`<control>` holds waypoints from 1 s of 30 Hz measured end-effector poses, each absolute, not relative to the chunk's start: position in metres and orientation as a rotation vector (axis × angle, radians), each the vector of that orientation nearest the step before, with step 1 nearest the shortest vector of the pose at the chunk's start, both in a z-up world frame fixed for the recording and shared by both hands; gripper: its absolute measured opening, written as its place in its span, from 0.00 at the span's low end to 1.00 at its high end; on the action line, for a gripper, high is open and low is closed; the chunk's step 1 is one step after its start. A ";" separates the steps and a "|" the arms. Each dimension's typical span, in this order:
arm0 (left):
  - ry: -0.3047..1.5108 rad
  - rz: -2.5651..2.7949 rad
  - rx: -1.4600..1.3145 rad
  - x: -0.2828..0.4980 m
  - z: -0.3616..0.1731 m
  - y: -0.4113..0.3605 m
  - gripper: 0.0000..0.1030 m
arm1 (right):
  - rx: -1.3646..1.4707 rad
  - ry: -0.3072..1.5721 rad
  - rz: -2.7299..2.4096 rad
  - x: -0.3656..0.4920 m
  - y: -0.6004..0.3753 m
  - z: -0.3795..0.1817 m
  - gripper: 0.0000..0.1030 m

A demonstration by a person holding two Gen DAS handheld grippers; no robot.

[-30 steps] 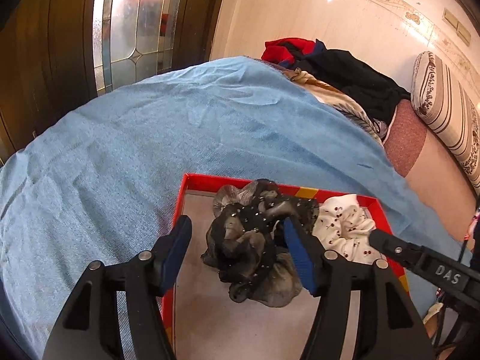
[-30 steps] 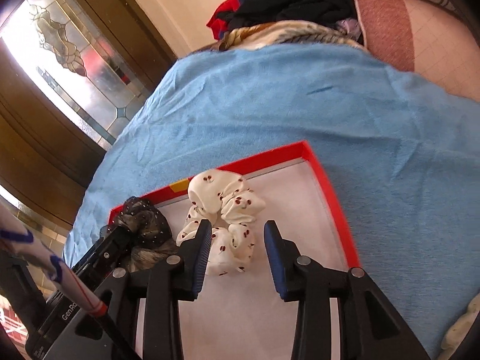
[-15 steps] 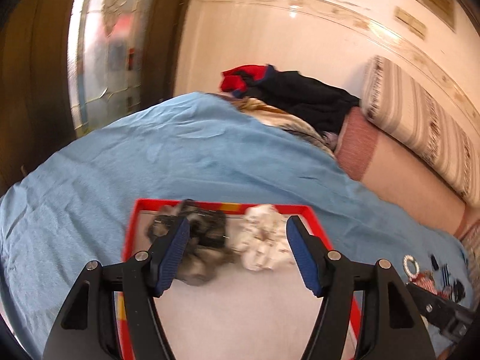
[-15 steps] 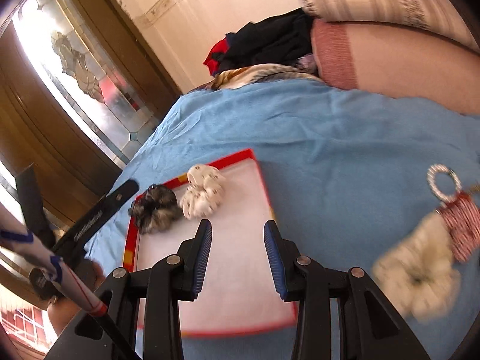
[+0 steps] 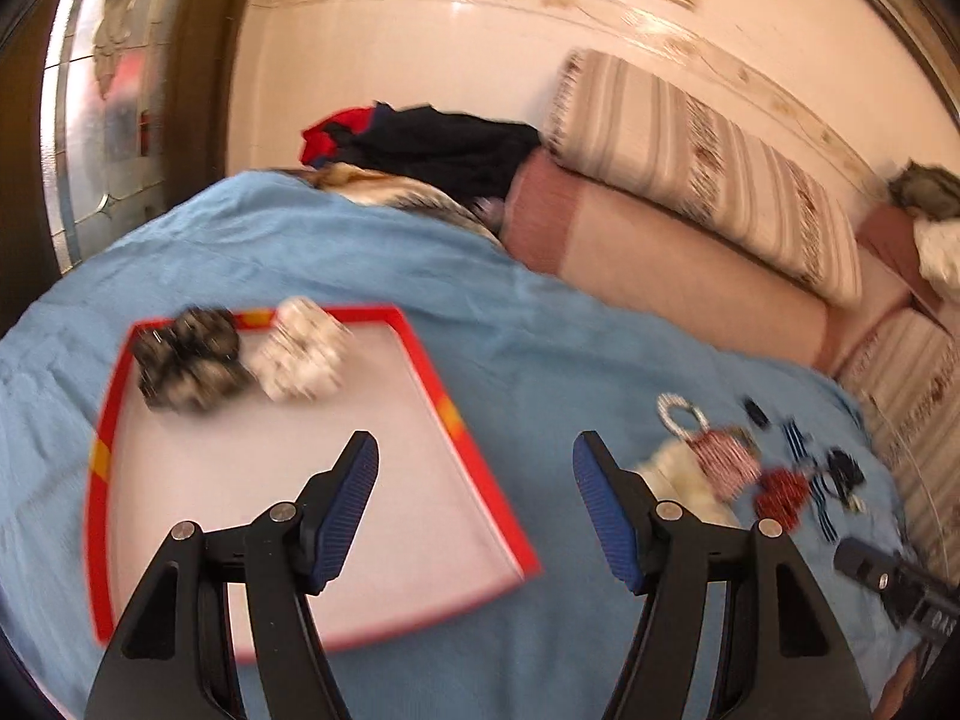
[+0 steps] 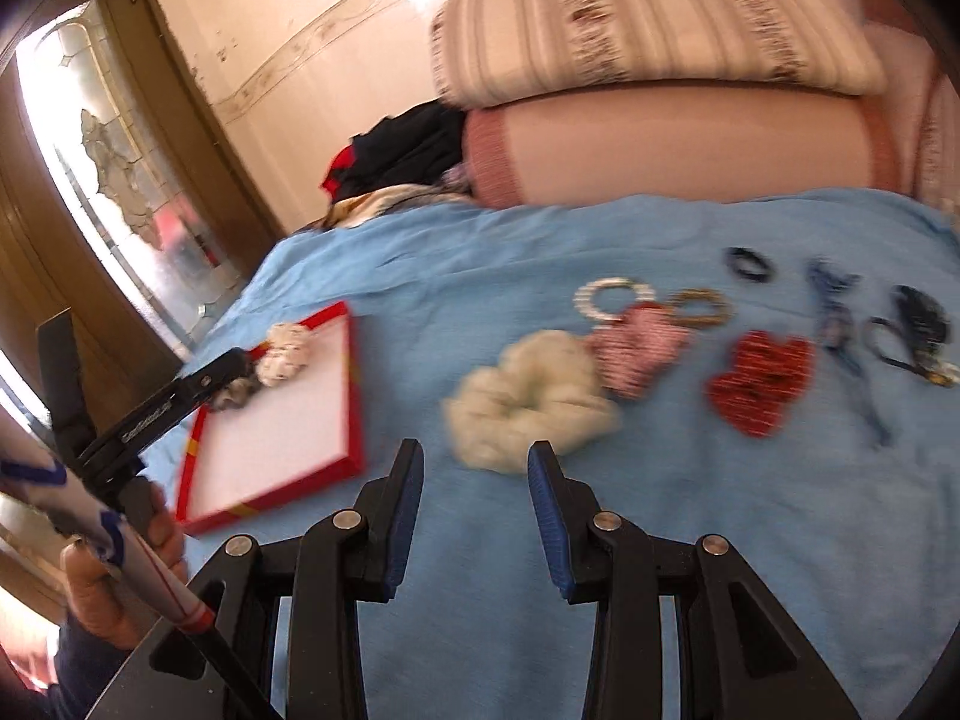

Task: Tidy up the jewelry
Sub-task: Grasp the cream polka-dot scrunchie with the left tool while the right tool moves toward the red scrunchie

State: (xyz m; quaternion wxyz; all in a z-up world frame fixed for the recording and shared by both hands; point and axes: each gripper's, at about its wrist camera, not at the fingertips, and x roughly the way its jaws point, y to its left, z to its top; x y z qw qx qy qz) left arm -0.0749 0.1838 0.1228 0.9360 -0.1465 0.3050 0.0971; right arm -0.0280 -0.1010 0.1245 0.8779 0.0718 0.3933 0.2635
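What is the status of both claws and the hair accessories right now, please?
Left claw and right claw open, empty. Two scrunchies in red tray; cream scrunchie nearest right claw, on blue cover. Nothing blocking.

Striped pillow (image 5: 708,162) by the wall, dark clothes heap (image 5: 432,144), blue blanket (image 5: 372,252).
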 end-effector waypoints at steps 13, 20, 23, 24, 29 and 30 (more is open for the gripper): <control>0.701 -0.014 -0.219 -0.110 0.144 0.031 0.65 | 0.304 0.675 0.407 -0.072 -0.223 0.141 0.38; 0.633 -0.067 -0.180 -0.109 0.188 0.008 0.75 | 0.393 0.647 0.357 -0.079 -0.258 0.151 0.41; 0.648 -0.065 -0.186 -0.082 0.181 0.017 0.75 | 0.414 0.647 0.335 -0.064 -0.263 0.153 0.41; 0.661 -0.057 -0.177 -0.074 0.176 0.020 0.75 | 0.413 0.651 0.311 -0.053 -0.261 0.155 0.41; 0.688 0.003 -0.134 -0.033 0.145 0.039 0.75 | 0.478 0.700 0.254 -0.003 -0.250 0.151 0.41; 0.685 0.010 -0.125 -0.027 0.135 0.043 0.75 | 0.474 0.705 0.250 0.002 -0.246 0.149 0.41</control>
